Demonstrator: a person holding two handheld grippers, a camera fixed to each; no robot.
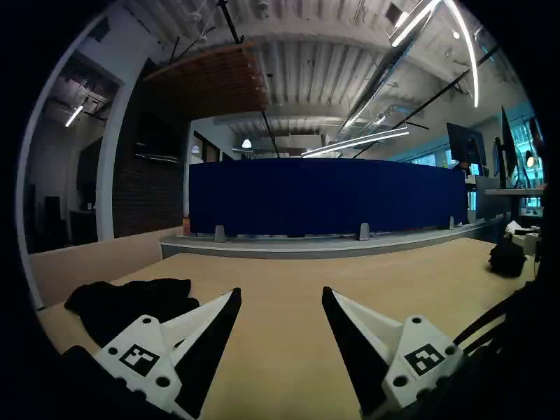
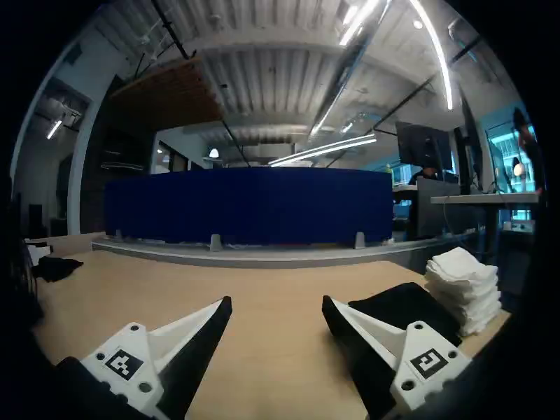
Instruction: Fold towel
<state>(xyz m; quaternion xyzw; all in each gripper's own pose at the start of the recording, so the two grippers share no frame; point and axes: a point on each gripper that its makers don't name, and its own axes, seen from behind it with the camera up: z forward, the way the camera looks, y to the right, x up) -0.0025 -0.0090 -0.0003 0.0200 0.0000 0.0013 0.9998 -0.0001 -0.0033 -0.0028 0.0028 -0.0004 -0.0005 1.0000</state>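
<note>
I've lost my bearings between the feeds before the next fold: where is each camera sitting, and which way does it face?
Left gripper view: rides the left gripper, low over the table, facing the blue partition; its own open fingers show, with a crumpled black cloth at left.
Right gripper view: rides the right gripper, same low forward look; its open fingers show, with a black towel and stacked white towels at right.
Shared: the table and blue partition.
</note>
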